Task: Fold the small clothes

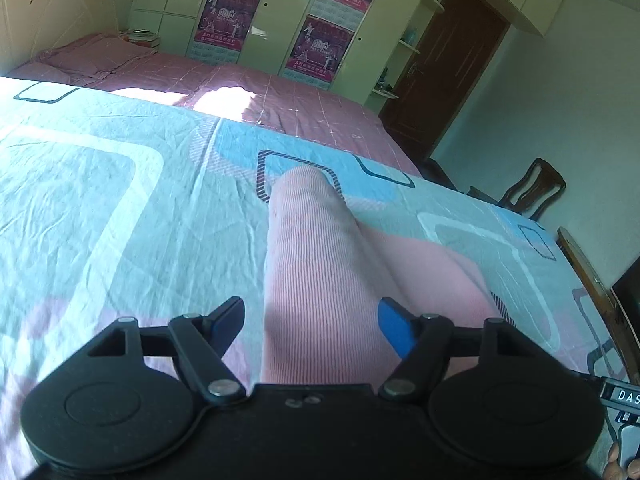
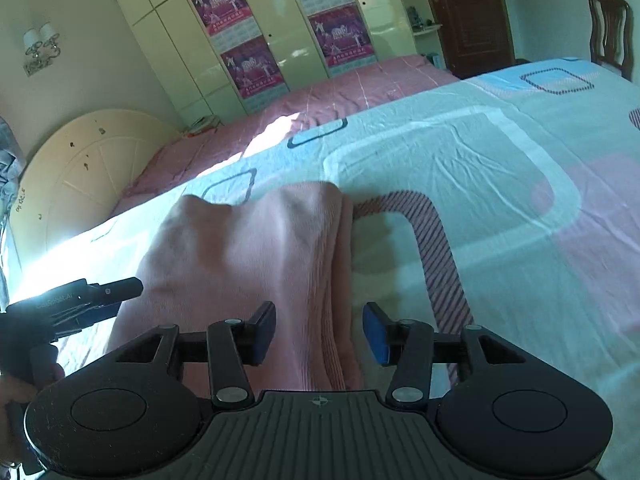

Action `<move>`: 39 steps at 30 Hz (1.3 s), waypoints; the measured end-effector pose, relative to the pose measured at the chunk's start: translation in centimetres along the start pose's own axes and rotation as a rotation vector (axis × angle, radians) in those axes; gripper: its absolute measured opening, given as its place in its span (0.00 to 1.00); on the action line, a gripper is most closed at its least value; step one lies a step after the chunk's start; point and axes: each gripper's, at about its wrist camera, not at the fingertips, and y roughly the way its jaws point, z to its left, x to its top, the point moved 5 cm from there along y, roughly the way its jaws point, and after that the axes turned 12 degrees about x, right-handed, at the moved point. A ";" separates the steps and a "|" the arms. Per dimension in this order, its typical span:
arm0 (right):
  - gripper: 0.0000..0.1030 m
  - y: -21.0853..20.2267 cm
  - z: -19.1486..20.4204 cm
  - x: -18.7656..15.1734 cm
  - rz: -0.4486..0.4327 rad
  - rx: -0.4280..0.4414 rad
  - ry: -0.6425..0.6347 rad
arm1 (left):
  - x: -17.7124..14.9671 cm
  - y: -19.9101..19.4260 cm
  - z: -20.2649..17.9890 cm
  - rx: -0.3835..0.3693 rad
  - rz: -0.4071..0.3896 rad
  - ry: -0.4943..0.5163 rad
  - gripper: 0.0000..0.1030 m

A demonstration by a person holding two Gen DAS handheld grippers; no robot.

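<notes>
A small pink ribbed garment [image 1: 316, 272] lies on the patterned bedsheet [image 1: 120, 184], folded lengthwise with a second layer spread to its right. My left gripper [image 1: 311, 326] is open just above its near end, jaws wide on either side of the folded strip. In the right wrist view the same garment [image 2: 248, 256] lies folded in layers, its edge on the right. My right gripper [image 2: 319, 334] is open over its near right edge and holds nothing. The left gripper's body [image 2: 76, 304] shows at that view's left edge.
The sheet [image 2: 480, 184] covers the near part of a bed; a pink cover [image 1: 280, 100] and pillow [image 1: 96, 58] lie beyond. A headboard [image 2: 80, 176], wardrobe with posters [image 1: 320, 32], brown door [image 1: 448, 68] and wooden chair [image 1: 532, 188] surround the bed.
</notes>
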 end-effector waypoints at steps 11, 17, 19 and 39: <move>0.13 7.3 -2.6 3.4 -0.003 -0.067 0.095 | -1.1 3.7 1.1 0.047 -0.033 -0.086 0.64; 0.11 7.2 -3.4 3.4 -0.033 -0.148 0.010 | 0.3 2.5 -0.1 0.067 -0.067 -0.039 0.63; 0.11 6.3 -2.6 4.3 -0.089 -0.170 -0.043 | 1.3 2.3 -0.3 0.065 -0.087 -0.030 0.63; 0.10 12.6 -2.6 5.1 0.014 -0.167 -0.207 | 2.3 6.7 -0.1 0.135 0.016 -0.025 0.73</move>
